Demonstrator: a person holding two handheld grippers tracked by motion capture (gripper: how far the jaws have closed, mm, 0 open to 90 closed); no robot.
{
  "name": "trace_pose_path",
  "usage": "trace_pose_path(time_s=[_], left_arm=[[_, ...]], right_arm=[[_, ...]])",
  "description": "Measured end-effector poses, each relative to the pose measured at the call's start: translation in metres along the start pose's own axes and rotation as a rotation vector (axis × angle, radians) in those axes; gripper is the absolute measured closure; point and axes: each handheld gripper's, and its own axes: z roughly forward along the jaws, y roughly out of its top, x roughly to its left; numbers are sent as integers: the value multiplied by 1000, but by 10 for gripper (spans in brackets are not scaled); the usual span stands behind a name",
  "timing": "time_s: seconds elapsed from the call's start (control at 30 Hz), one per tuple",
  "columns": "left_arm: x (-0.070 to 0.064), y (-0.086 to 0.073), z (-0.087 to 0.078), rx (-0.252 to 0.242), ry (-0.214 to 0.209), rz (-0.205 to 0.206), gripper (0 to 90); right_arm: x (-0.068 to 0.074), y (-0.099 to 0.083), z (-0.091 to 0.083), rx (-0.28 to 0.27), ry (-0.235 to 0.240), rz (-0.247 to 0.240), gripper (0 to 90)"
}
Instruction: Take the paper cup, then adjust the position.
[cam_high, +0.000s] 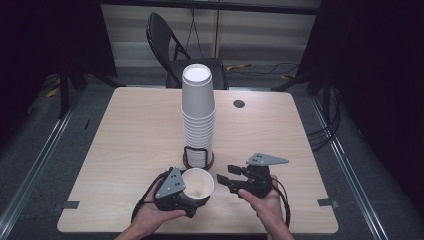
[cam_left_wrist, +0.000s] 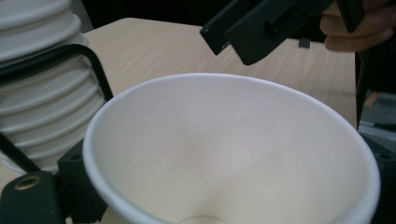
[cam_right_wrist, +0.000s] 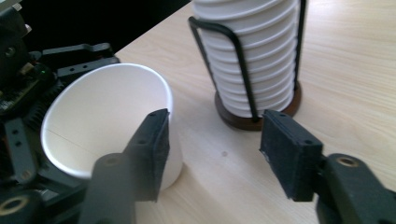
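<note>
paper cup (cam_high: 198, 183) sits pinched in the left gripper (cam_high: 186, 196), already off the cup stack (cam_high: 198, 112). right gripper (cam_high: 226, 180) waits just right of it, jaws spread and empty; the handover is not yet made.

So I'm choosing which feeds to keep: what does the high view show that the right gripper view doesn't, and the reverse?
High view alone: the full height of the cup stack, the folding chair behind the table, and both hands. Right gripper view alone: a close look at the open gap between the right tongs. Both: the single cup held in the left tongs, and the wire holder at the stack's base.
</note>
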Motion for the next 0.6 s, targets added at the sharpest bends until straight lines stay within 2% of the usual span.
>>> trace_pose_path(time_s=[0.1,0.2,0.6], left_arm=[[4,0,-5,-13,6,-25,97],[9,0,-11,-31,7,-75,96],[37,-2,-39,-86,70,-150,96]], right_arm=[[-5,-3,-4,-14,-20,8,384],[-11,-6,-7,-20,-43,24,370],[-29,-15,-19,-28,-122,67,278]])
